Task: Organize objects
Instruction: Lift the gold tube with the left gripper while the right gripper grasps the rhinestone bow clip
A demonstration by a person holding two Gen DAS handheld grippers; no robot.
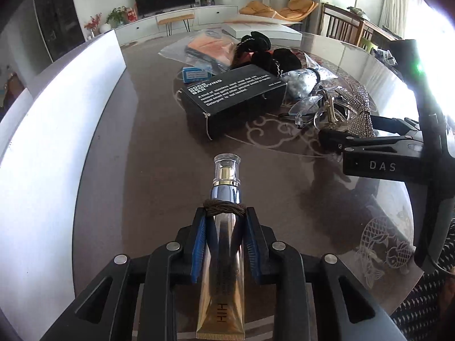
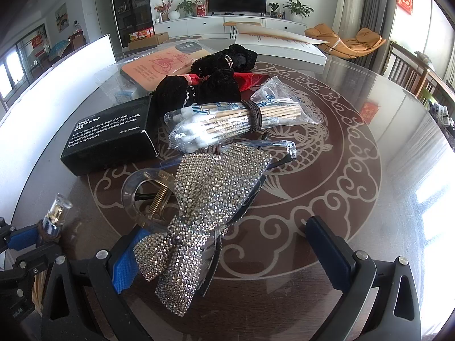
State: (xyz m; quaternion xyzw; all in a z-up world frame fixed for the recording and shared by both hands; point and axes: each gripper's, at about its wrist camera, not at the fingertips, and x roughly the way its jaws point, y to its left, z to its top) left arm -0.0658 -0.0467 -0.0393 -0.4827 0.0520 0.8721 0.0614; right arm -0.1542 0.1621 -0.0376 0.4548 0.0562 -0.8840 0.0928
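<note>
Two grippers work a cluttered glass table, the left gripper clamped on a gold tube.

The tube, a brown band round its neck, points at the black box from the near side, apart from it. Right of the box, the right gripper stands wide apart around a rhinestone bow without pressing it. Bagged swabs lie just beside the box.
</note>
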